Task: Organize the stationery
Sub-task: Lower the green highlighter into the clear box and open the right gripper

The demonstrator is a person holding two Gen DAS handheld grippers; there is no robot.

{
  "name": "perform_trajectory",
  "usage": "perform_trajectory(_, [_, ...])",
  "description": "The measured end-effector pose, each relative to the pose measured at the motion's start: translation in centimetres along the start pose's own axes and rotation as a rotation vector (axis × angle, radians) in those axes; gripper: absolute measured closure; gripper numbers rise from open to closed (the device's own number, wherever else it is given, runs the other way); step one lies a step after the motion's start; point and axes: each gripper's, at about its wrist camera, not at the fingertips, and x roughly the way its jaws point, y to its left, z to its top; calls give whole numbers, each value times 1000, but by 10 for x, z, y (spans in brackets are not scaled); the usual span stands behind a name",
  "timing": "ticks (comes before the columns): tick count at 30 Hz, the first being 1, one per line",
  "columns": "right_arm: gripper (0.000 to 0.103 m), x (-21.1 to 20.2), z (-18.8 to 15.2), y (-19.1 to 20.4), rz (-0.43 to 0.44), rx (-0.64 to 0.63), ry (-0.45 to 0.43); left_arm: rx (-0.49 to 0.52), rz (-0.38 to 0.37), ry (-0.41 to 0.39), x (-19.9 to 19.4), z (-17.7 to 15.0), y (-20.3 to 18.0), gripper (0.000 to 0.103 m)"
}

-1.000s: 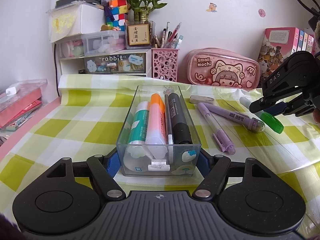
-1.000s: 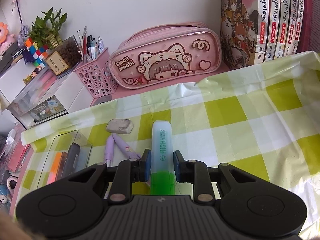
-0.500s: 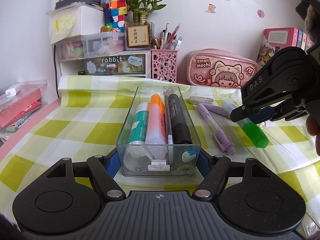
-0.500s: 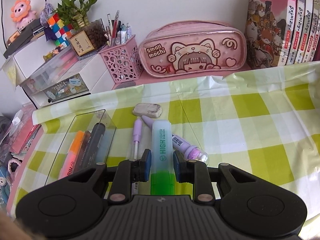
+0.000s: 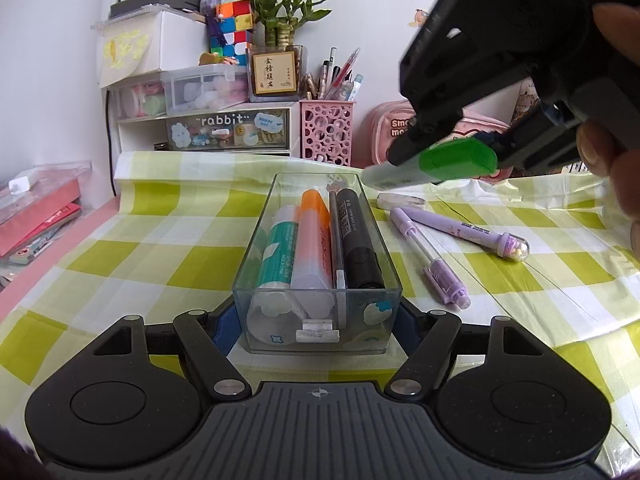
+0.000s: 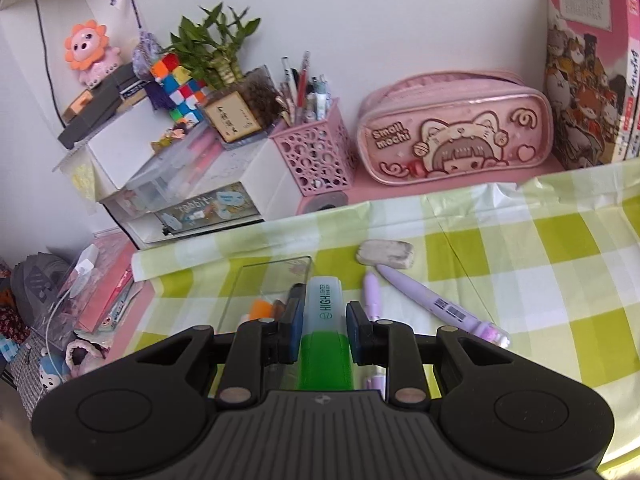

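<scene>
A clear plastic box (image 5: 256,240) stands on the green-checked cloth, and my left gripper (image 5: 318,319) is shut on its near end. Inside lie a teal tube (image 5: 276,254), an orange highlighter (image 5: 314,240), a thin pen and a black marker (image 5: 358,240). My right gripper (image 6: 323,330) is shut on a green highlighter (image 6: 324,300), held in the air above the box's far right corner; the left wrist view shows the green highlighter (image 5: 456,160) tilted, pale end toward the box. Two purple pens (image 5: 430,258) (image 5: 464,230) and a worn eraser (image 5: 400,201) lie on the cloth right of the box.
Along the back wall stand a white "rabbit" drawer unit (image 5: 224,128), a pink pen holder (image 5: 326,132), a pink pencil case (image 6: 456,140) and books (image 6: 588,72). A pile of pink packets (image 5: 36,216) lies at the left edge. A hand (image 5: 612,152) holds the right gripper.
My right gripper has carried the green highlighter left and upward, from over the purple pens to above the box's far end. The left gripper and box have stayed put.
</scene>
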Motion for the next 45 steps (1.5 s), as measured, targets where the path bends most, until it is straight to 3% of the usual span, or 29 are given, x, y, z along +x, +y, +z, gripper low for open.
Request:
perform_trajectory(5, [84,6,-2,24,-7,-61,-6,1,-2,-1,0,0,0,31])
perform_trajectory(13, [84,20,-12,41,16,-140,65,4,-5,-2,0,-1,0,31])
perform_trajectory(24, [84,35,-4,50,43,-123,157,4,-7,-2,0,0,-1,31])
perform_trajectory(30, [84,42,-3,60,13,-159,192,5,-10,-2,0,0,0,31])
perform_trajectory(45, [84,40,-10,63,118,-203,214,6,-11,-3,0,0,0,31])
